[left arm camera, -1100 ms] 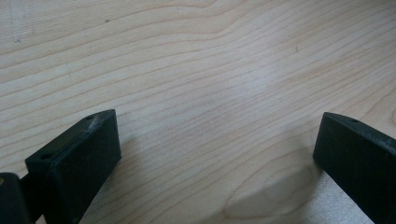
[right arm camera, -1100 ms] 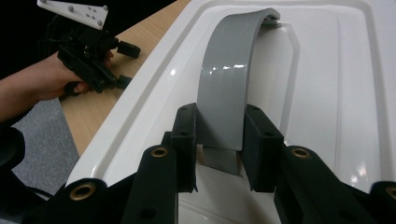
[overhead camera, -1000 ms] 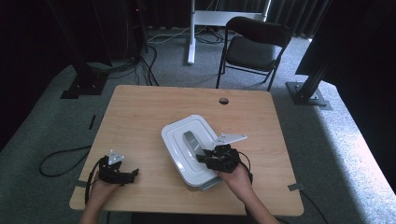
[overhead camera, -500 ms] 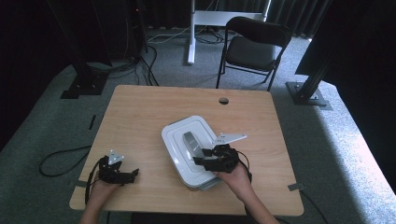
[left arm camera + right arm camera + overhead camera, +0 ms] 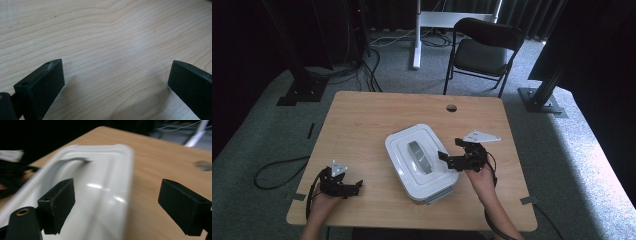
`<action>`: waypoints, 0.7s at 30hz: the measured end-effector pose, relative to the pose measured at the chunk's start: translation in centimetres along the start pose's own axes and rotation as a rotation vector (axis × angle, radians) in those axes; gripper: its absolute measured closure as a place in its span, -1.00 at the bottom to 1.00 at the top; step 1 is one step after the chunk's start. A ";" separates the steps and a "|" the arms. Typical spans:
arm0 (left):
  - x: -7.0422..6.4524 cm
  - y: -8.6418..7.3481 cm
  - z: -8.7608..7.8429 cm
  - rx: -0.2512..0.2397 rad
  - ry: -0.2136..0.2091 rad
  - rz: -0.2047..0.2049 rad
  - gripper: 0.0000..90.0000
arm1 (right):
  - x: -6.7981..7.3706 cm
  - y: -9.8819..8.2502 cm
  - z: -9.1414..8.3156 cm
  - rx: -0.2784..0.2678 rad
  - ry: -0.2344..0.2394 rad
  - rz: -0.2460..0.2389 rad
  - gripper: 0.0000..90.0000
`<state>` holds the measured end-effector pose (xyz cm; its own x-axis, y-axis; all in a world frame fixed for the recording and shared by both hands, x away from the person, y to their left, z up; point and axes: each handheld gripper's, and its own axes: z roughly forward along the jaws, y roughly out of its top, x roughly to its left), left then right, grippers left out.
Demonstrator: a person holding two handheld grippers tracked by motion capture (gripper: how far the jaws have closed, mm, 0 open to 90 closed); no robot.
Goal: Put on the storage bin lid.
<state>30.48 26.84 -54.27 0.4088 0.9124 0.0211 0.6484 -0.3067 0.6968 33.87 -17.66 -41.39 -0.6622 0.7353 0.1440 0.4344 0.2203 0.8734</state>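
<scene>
One white lidded box, two grippers, all fingers released, nothing held.

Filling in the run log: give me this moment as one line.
right gripper: open, fingers just opened, nothing between them, beside white lidded box | lid handle: free | left gripper: open over table

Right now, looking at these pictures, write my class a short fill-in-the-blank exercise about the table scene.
1. The white container has a ____ handle on its lid.
2. The right gripper, beside the container's edge, has its jaws ____.
3. Under the left gripper lies bare ____ tabletop.
4. Beyond the table stands a black ____.

Missing words: grey; open; wooden; chair
</scene>
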 end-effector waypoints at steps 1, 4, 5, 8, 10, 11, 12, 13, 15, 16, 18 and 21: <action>0.0 0.1 0.0 -0.001 0.001 -0.003 -0.97 | -0.5 -0.1 0.0 -0.003 -0.030 -0.003 -0.71; -0.2 0.4 0.0 -0.008 0.001 -0.008 -0.97 | -1.9 -0.6 -0.1 -0.028 -0.110 0.013 -0.71; -0.3 0.6 0.0 -0.010 0.001 -0.009 -0.97 | -2.4 -0.9 0.0 -0.019 -0.123 0.019 -0.71; -0.6 1.1 0.0 -0.023 0.000 -0.020 -0.97 | -3.6 -1.7 0.3 -0.004 -0.152 0.033 -0.71; -0.9 1.4 0.1 -0.021 0.000 -0.014 -0.97 | -4.3 -2.1 0.5 -0.002 -0.175 0.033 -0.72; -1.0 1.5 0.1 -0.026 -0.002 -0.012 -0.97 | -4.6 -2.3 0.5 -0.007 -0.179 0.034 -0.72; -1.1 1.7 0.1 -0.024 -0.004 -0.012 -0.97 | -4.9 -2.5 0.6 -0.002 -0.192 0.035 -0.72; -1.2 1.8 0.2 -0.024 -0.003 -0.009 -0.97 | -5.1 -2.7 0.7 0.007 -0.204 0.042 -0.72; -1.5 2.0 0.3 -0.025 -0.003 -0.006 -0.97 | -5.8 -3.1 1.1 0.028 -0.203 0.057 -0.72; -1.6 2.2 0.4 -0.022 -0.006 -0.002 -0.97 | -6.0 -3.4 1.2 0.033 -0.210 0.065 -0.72; -1.9 2.4 0.6 -0.022 -0.007 0.000 -0.97 | -6.5 -4.0 1.6 0.045 -0.206 0.076 -0.72; -2.4 2.8 0.8 -0.024 -0.015 0.009 -0.97 | -7.0 -5.0 2.5 0.076 -0.200 0.096 -0.72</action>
<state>31.85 23.60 -52.91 0.4243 0.9054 0.0165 0.6291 -0.3078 0.7137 37.87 -22.31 -47.96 -0.4847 0.8661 0.1224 0.5393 0.1857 0.8214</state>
